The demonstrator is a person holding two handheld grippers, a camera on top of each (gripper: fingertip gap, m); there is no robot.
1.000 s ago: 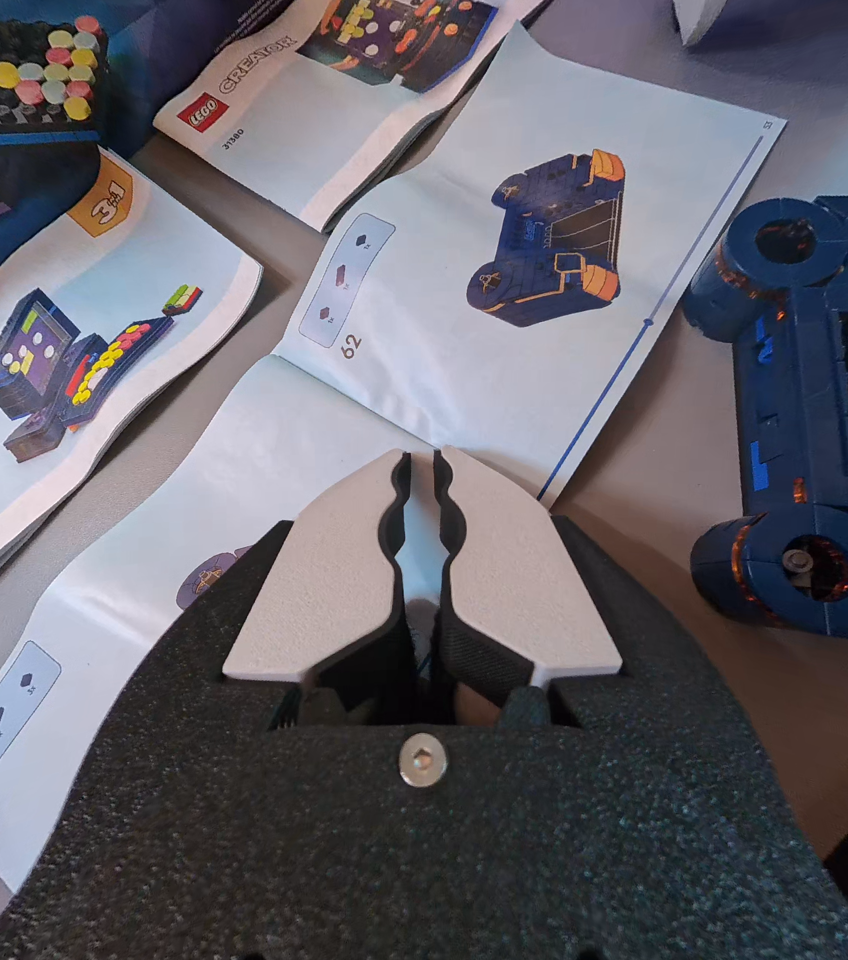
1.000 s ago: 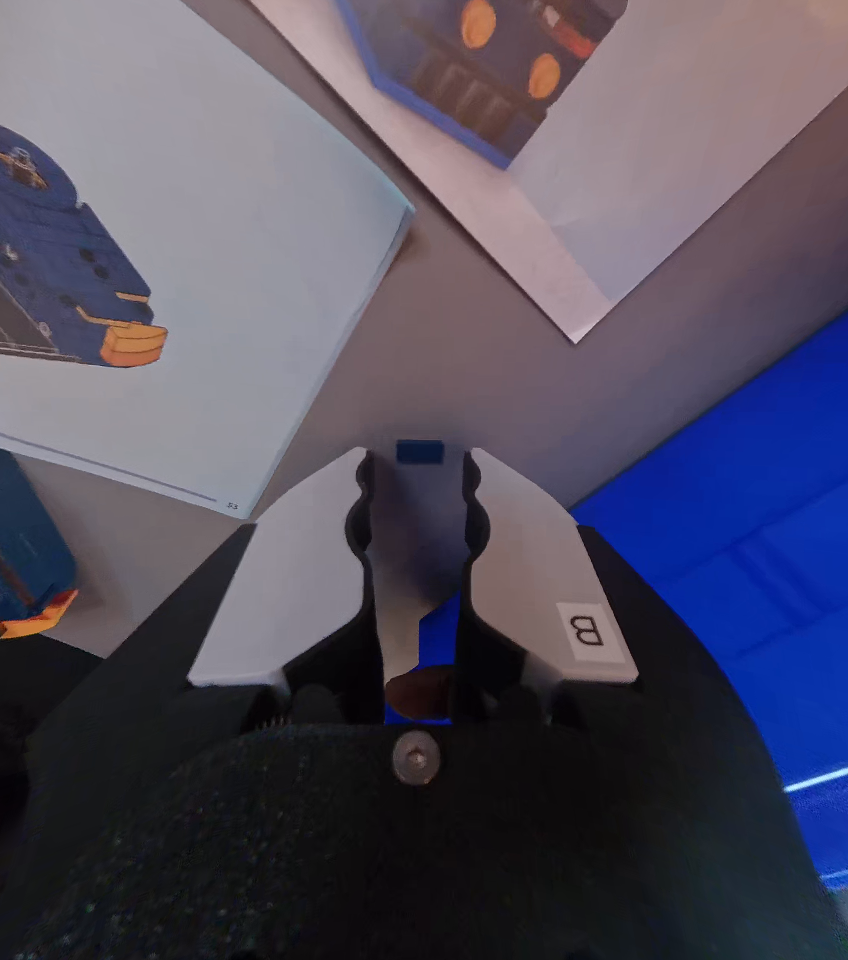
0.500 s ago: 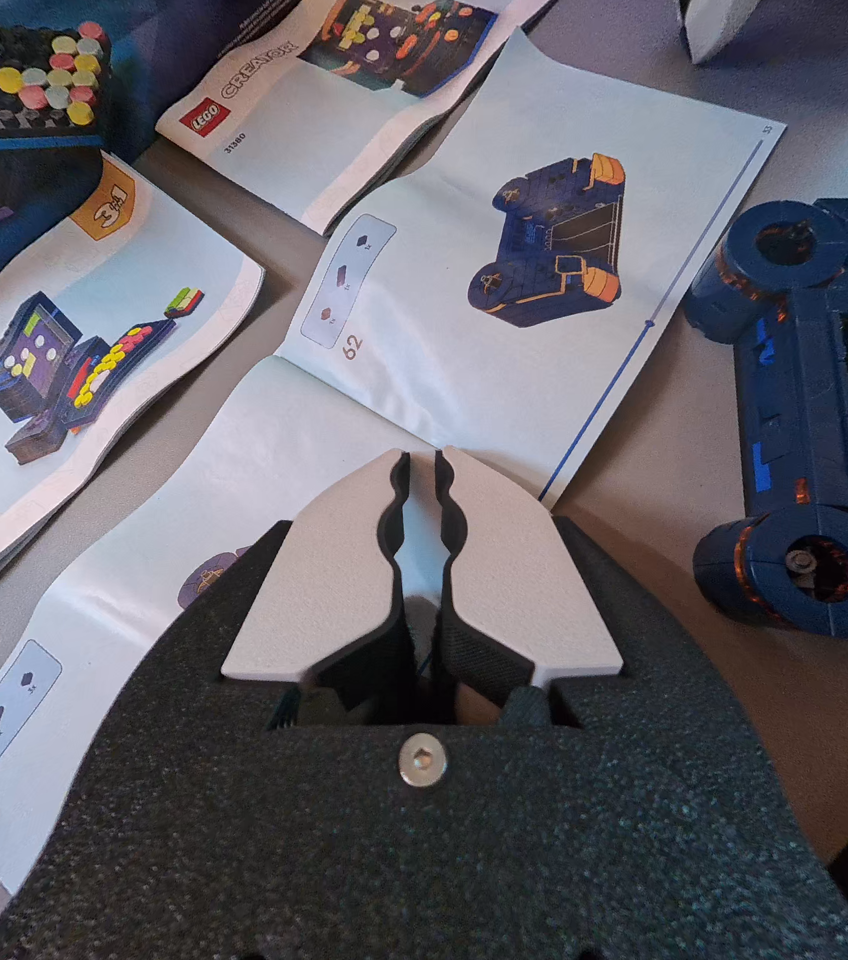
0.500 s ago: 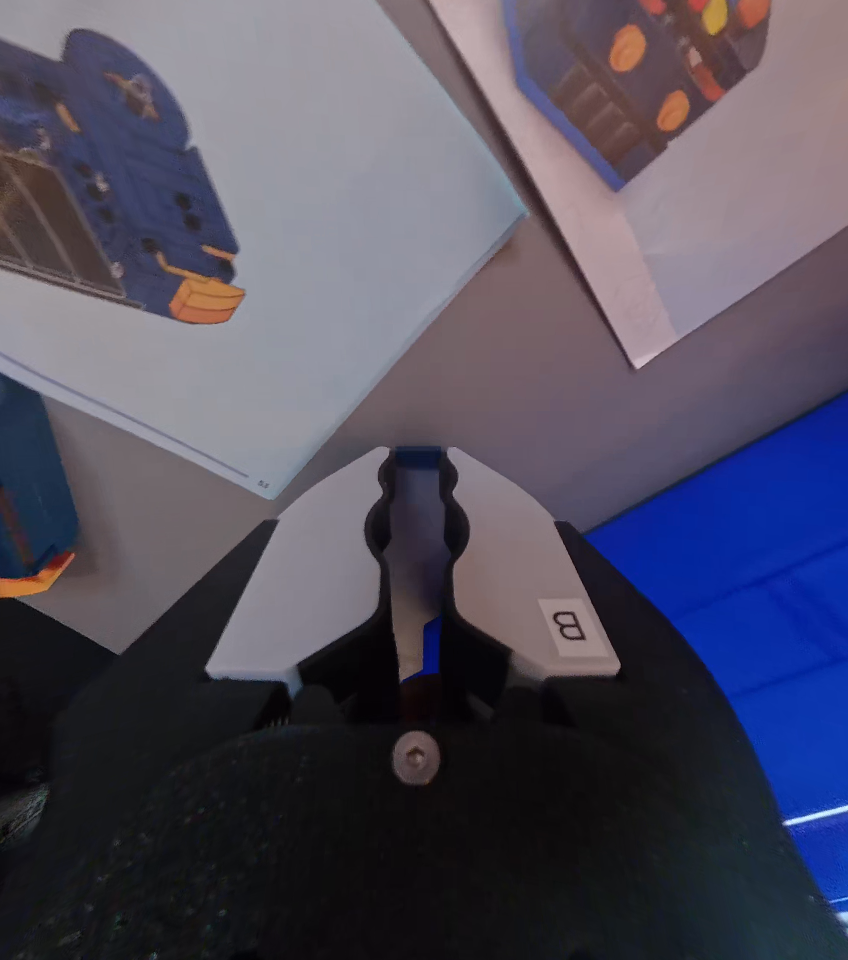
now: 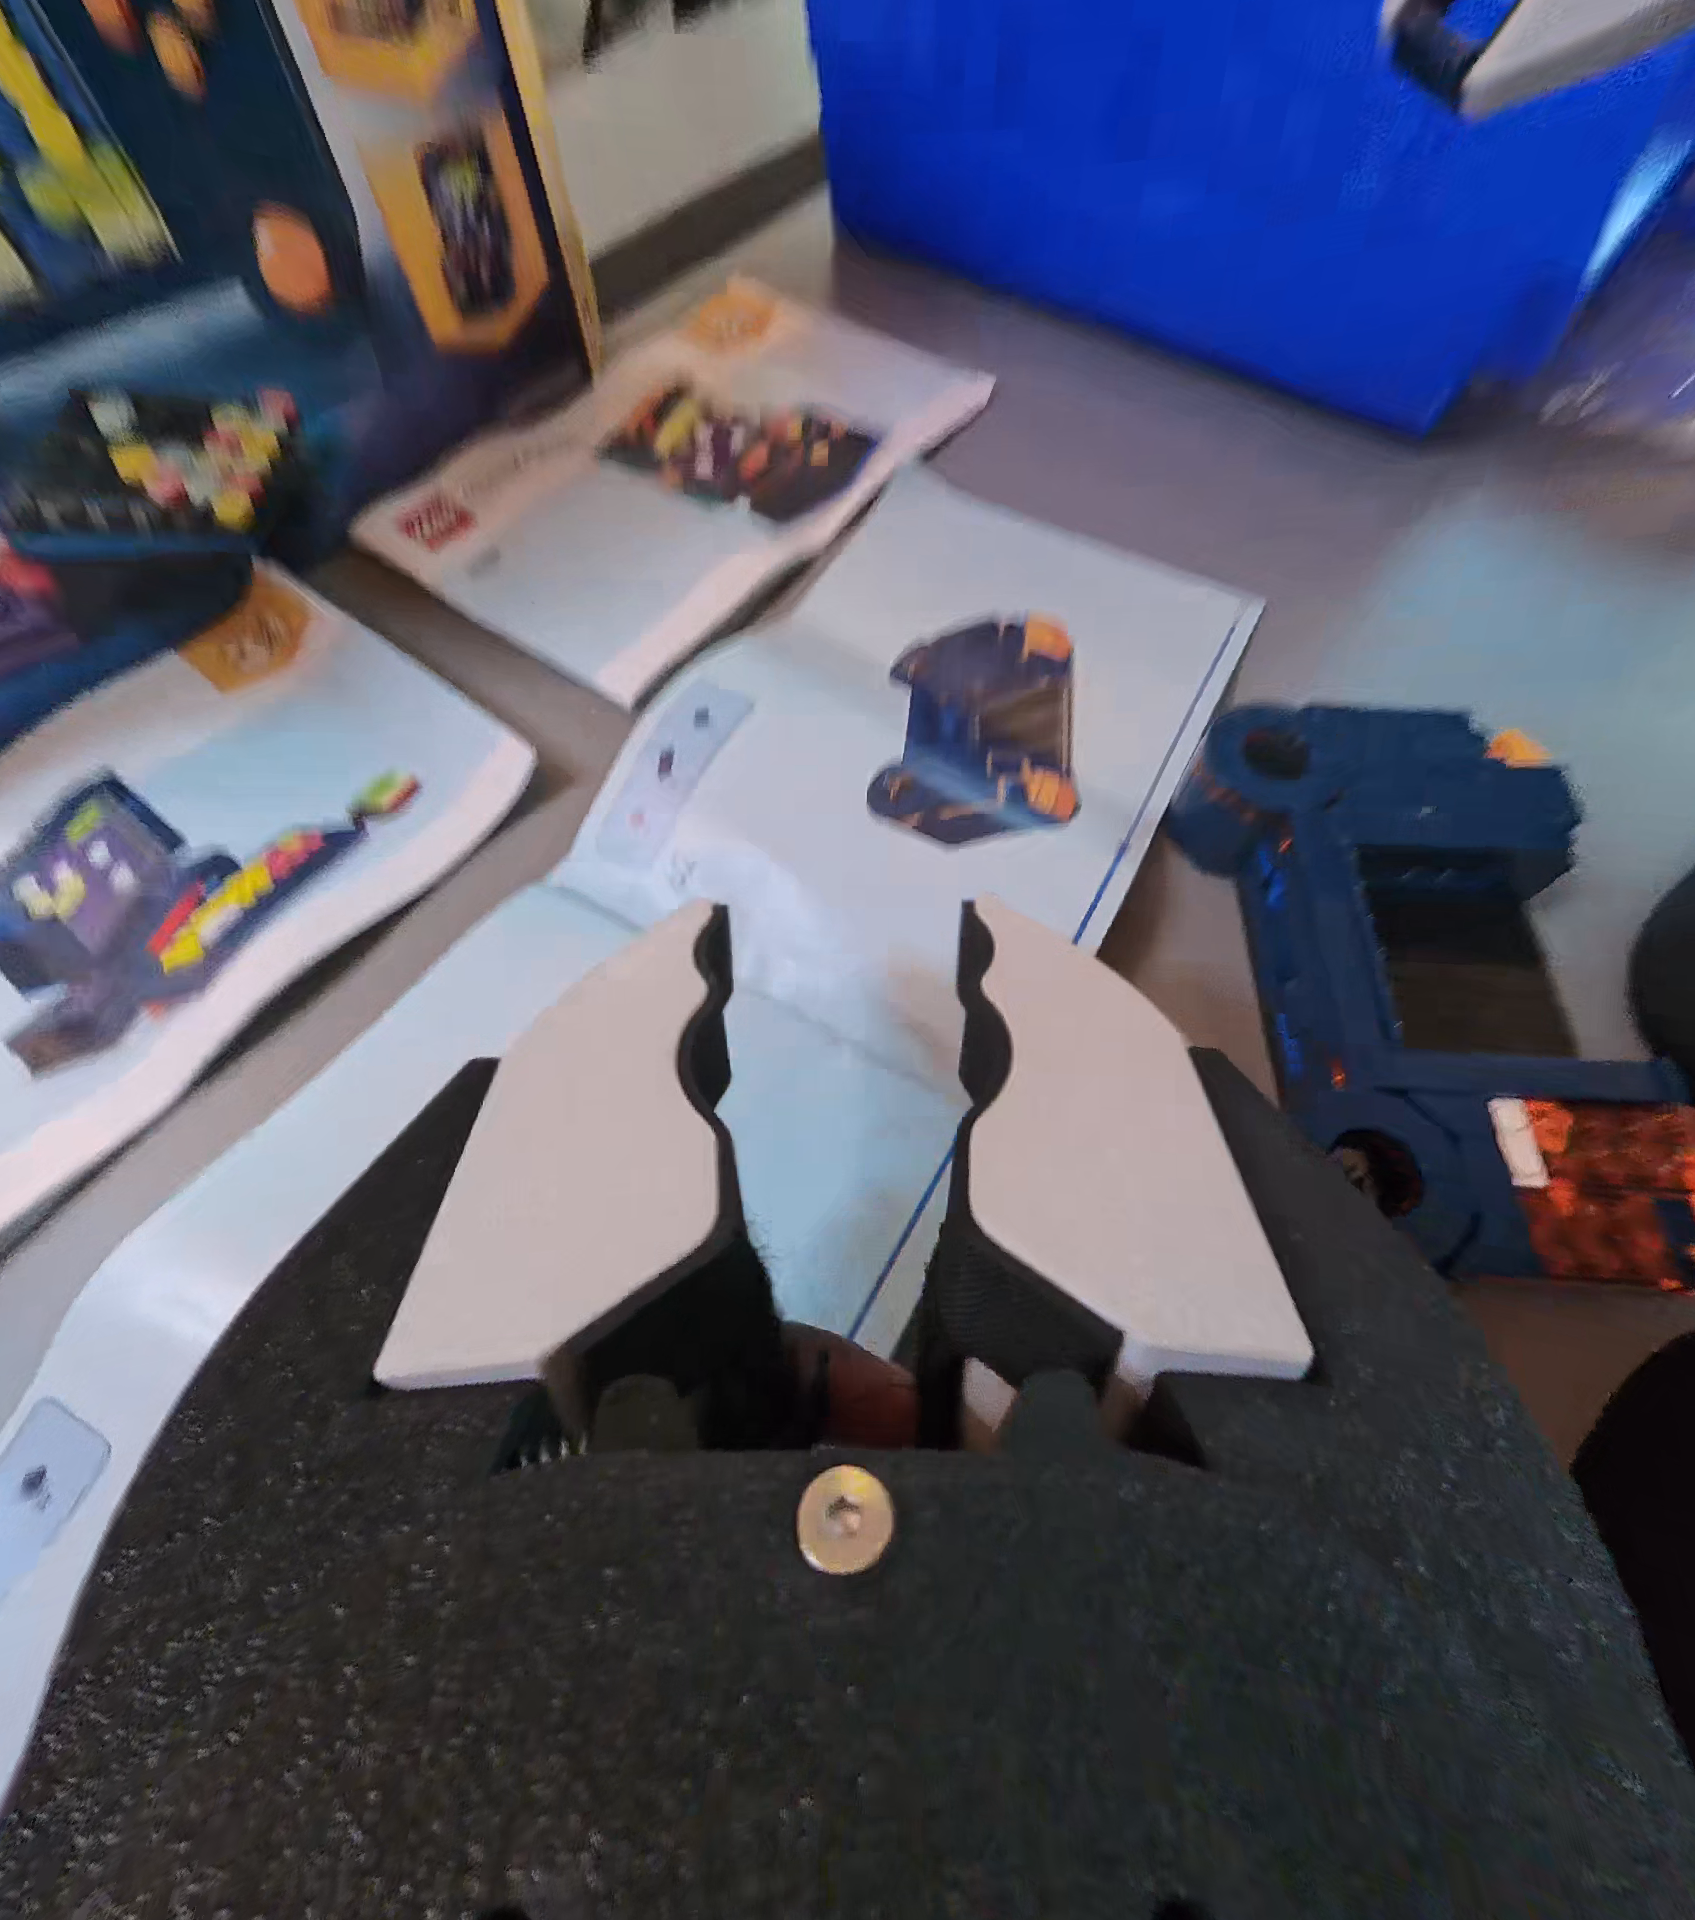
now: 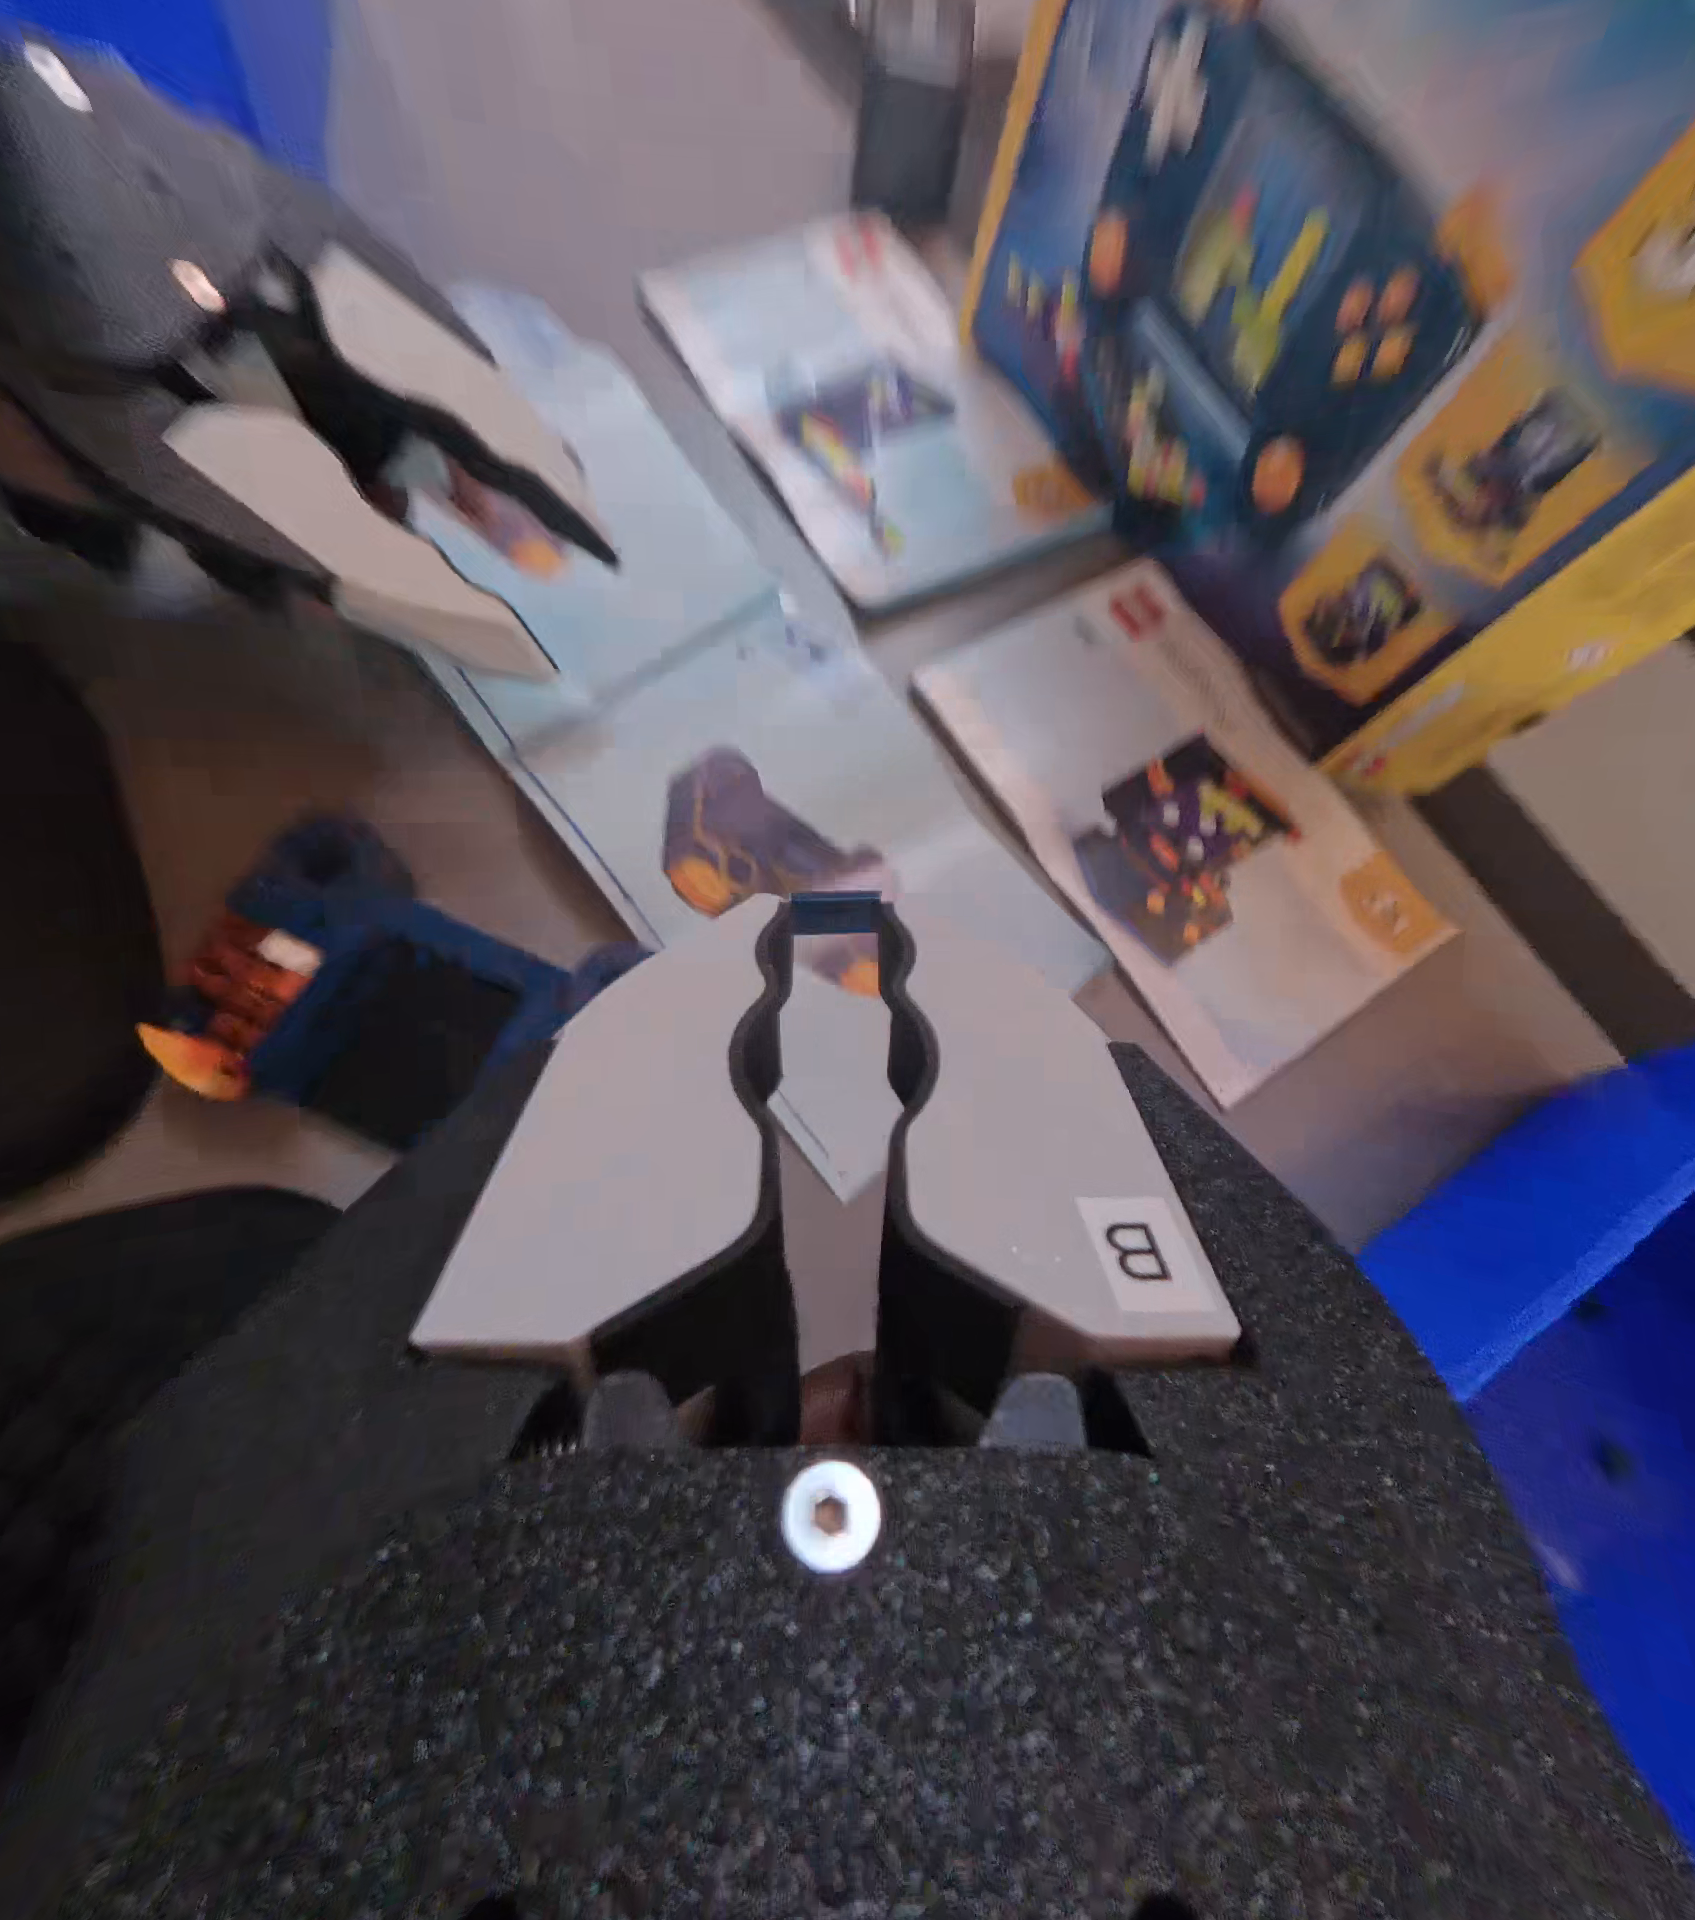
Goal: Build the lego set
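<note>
Right gripper [image 6: 832, 914] pinches a small blue brick [image 6: 830, 916]; left gripper [image 5: 843, 925] gapes, empty.

Grey tabletop [image 5: 1186, 447] (matte) — daylit, glare

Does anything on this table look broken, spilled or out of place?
Nothing stands out. The half-built dark blue model lies flat beside the open instruction booklet, nothing looks spilled, and the right hand-held gripper pinches a small blue piece. Both views are blurred.

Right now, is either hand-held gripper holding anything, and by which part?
Right hand-held gripper pinches a small flat blue plastic brick by its two ends, at the fingertips. Left hand-held gripper is open, empty.
</note>
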